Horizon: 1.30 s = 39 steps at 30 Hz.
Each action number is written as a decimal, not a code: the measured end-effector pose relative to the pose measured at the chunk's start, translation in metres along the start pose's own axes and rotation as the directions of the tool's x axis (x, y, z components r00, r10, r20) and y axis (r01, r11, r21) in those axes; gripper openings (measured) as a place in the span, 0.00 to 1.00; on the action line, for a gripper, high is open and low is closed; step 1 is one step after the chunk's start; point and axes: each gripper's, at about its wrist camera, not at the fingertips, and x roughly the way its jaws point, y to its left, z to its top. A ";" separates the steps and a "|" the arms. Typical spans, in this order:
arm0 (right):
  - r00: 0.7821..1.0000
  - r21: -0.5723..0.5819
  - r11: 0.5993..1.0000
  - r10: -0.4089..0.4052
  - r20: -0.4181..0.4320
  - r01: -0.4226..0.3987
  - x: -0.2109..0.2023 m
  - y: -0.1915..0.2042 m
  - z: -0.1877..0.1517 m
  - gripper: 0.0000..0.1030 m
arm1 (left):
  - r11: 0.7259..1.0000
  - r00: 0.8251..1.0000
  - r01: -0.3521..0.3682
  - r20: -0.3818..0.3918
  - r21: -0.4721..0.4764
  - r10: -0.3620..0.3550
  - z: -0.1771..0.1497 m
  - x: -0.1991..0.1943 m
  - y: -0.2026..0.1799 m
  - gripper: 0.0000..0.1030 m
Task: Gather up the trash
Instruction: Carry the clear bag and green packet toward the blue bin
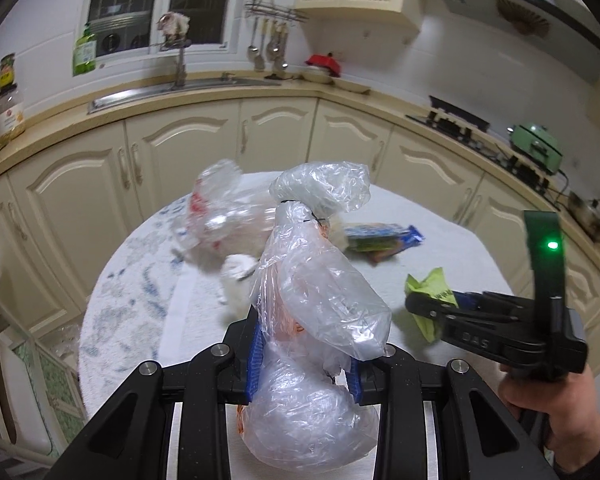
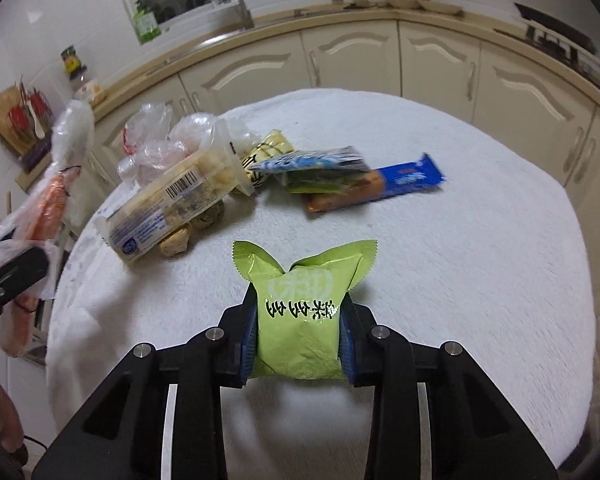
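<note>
My left gripper (image 1: pixel 306 354) is shut on a clear plastic bag (image 1: pixel 320 312) tied with a black band, with something orange inside; I hold it above the near edge of the round white table (image 1: pixel 140 304). It also shows at the left of the right wrist view (image 2: pixel 56 200). My right gripper (image 2: pixel 298 340) is shut on a green snack packet (image 2: pixel 300 312) and holds it over the table; it shows at the right of the left wrist view (image 1: pixel 432 300). Loose trash lies on the table: a blue wrapper (image 2: pixel 404 180), a clear tray pack (image 2: pixel 172 208), crumpled clear bags (image 2: pixel 148 148).
The table (image 2: pixel 460 280) is covered with a white fluffy cloth. Cream kitchen cabinets (image 1: pixel 188 152) curve behind it, with a sink (image 1: pixel 180 88), a stove (image 1: pixel 456 120) and a green pot (image 1: pixel 536 148) on the counter. A chair (image 1: pixel 20 380) stands at the left.
</note>
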 end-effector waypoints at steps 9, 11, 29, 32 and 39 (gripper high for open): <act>0.992 0.114 0.994 -0.015 0.127 0.001 -0.080 -0.036 -0.012 0.32 | 0.995 0.996 0.074 0.041 0.066 -0.077 0.008 -0.005 -0.050 0.29; 0.987 0.135 0.991 -0.026 0.161 0.005 -0.098 -0.044 -0.015 0.32 | 0.993 0.994 0.090 0.056 0.081 -0.095 0.012 -0.007 -0.061 0.29; 0.905 0.309 0.946 -0.212 0.369 0.095 -0.233 -0.133 -0.031 0.33 | 0.932 0.947 0.274 0.105 0.238 -0.305 0.042 0.002 -0.171 0.29; 0.887 0.352 0.927 -0.265 0.377 0.128 -0.254 -0.153 -0.039 0.33 | 0.913 0.936 0.308 0.084 0.266 -0.341 0.044 0.012 -0.192 0.29; 0.861 0.483 0.856 -0.377 0.342 0.183 -0.279 -0.206 -0.074 0.33 | 0.856 0.904 0.419 -0.051 0.304 -0.424 0.045 0.055 -0.247 0.29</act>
